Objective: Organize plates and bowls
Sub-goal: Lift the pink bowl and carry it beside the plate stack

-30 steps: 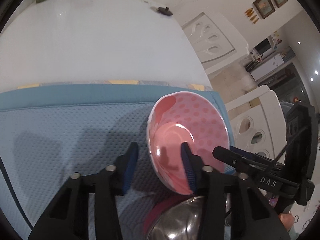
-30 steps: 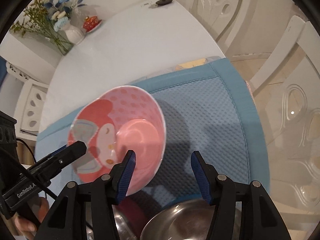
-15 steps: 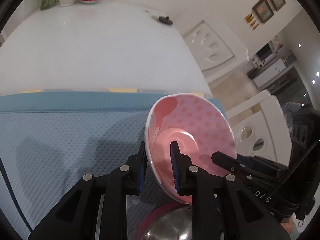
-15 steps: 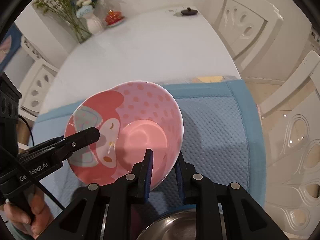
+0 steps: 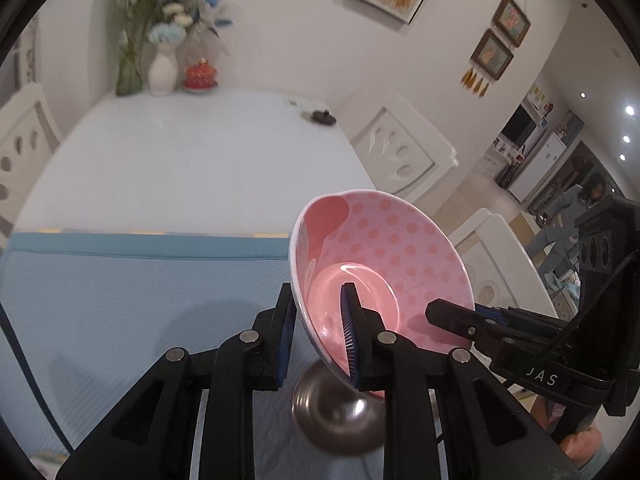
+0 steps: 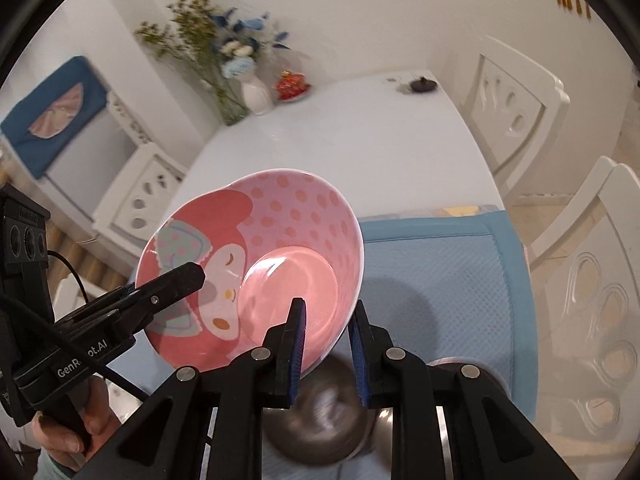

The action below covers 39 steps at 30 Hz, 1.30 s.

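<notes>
Two tools, left tool [image 5: 318,332] and right tool [image 6: 326,344], each clamp one pink bowl [image 6: 280,248] above one steel bowl [image 5: 336,412].

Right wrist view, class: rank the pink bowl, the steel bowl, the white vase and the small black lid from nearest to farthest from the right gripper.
1. Pink bowl, its rim clamped in the right gripper.
2. Steel bowl, just below.
3. White vase, far left table corner.
4. Black lid, far right edge.
</notes>
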Available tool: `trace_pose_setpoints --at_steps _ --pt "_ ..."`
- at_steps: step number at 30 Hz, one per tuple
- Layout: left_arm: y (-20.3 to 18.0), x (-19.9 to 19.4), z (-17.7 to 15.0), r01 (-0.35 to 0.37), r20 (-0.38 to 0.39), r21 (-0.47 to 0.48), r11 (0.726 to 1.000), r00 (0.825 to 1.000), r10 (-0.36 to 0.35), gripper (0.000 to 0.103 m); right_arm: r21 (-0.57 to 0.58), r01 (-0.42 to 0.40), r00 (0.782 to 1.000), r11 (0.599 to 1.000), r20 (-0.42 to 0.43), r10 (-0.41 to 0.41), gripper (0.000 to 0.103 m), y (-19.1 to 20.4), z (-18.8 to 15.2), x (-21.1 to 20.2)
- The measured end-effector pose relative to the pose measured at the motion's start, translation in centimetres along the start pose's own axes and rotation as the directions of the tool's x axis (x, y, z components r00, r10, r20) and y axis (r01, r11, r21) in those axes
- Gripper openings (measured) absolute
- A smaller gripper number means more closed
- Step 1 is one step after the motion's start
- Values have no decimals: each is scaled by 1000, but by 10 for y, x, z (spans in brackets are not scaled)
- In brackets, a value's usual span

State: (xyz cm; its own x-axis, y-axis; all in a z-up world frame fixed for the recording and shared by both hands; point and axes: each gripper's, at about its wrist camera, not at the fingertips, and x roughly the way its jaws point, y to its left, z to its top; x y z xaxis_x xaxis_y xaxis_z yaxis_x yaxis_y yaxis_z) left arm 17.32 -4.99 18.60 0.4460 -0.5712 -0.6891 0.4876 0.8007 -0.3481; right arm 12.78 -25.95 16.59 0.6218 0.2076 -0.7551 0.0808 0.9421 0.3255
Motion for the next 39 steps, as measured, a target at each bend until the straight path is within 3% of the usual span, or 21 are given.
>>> trace_pose_setpoints --at_steps 7,13,24,39 --pt "5 -63 -50 4 14 -19 1000 1000 -4 20 -12 -35 999 999 -14 35 22 46 -49 -42" --pt "13 -83 -103 -12 -32 -38 999 999 10 20 -58 -15 996 998 -89 10 23 75 -104 -51" --pt "42 -56 -175 -31 -193 -92 995 981 13 20 -33 5 968 999 -252 -13 23 72 -182 -8" --pt "61 -42 -212 -39 -289 -114 993 957 4 20 68 -4 942 998 -334 27 23 58 -210 16"
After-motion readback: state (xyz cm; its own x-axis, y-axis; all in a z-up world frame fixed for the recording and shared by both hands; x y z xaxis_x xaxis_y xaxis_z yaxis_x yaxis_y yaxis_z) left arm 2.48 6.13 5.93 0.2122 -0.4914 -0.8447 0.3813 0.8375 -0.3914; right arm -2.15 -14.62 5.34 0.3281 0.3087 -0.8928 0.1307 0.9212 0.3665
